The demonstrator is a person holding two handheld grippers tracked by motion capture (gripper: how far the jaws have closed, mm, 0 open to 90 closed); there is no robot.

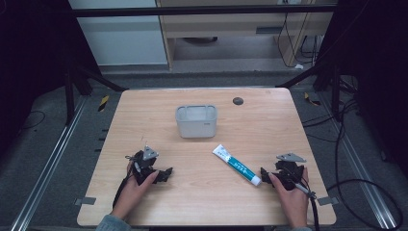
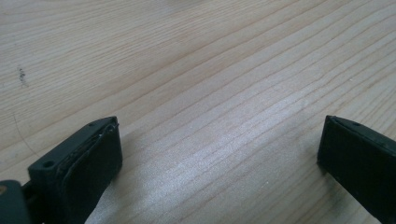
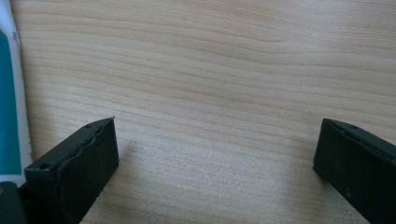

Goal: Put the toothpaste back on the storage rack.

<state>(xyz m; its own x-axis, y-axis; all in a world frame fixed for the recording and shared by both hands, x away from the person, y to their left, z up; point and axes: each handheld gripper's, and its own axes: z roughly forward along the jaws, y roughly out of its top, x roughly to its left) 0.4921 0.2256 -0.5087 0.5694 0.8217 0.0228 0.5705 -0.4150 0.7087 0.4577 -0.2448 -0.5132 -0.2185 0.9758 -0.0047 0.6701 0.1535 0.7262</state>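
The right hand-held gripper (image 1: 269, 174) rests low on the bench (image 1: 269, 125) with its jaws spread wide and nothing between them; the right gripper view shows bare wood grain across the gap. The toothpaste tube (image 1: 236, 165) lies flat just beside it, its cap end near the jaw tips and its flat crimped end pointing toward the grey basket (image 1: 196, 121), which stands upright near the bench centre, well apart from the tube. In the right gripper view the tube (image 3: 9, 107) runs along the left edge, outside the jaws. The left hand-held gripper (image 1: 161, 174) also sits open over bare bench, near its own edge.

The step in hand is probably the approach to grasp. The right hand-held gripper should shift sideways until the tube lies centred between the jaws, then close across the tube's body, not the cap, so that it cannot pivot.
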